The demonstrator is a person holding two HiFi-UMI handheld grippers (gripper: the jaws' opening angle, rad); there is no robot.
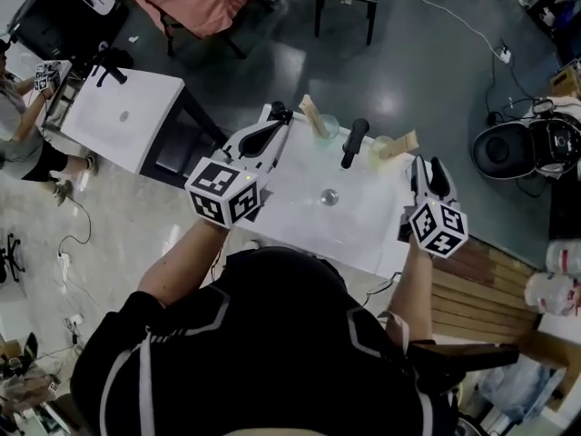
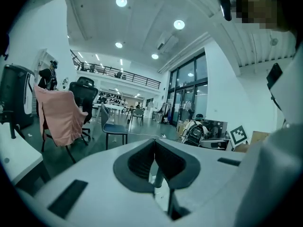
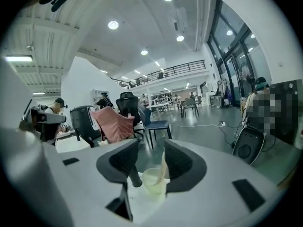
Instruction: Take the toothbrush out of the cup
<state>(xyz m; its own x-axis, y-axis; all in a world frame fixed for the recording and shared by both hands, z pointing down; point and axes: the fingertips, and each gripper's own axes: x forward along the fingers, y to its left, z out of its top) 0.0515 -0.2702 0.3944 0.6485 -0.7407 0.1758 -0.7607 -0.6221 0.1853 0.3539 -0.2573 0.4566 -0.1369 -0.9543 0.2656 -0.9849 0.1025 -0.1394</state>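
In cup (image 3: 152, 182), toothbrush (image 3: 163, 167) leaning, 12 o'clock from right tongs (image 3: 150, 146): wide, empty. Shut and empty: left tongs (image 2: 155, 145). Risk: jaw clipping rim, tipping light cup; slanted handle slipping from pads.

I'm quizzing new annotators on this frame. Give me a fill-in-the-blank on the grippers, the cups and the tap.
The left gripper has its jaws ___.
The right gripper has its jaws ___, with a cup ahead of them, ungripped.
The toothbrush stands ___ that cup.
The black tap stands between ___ cups.
Missing words: shut; open; in; two.
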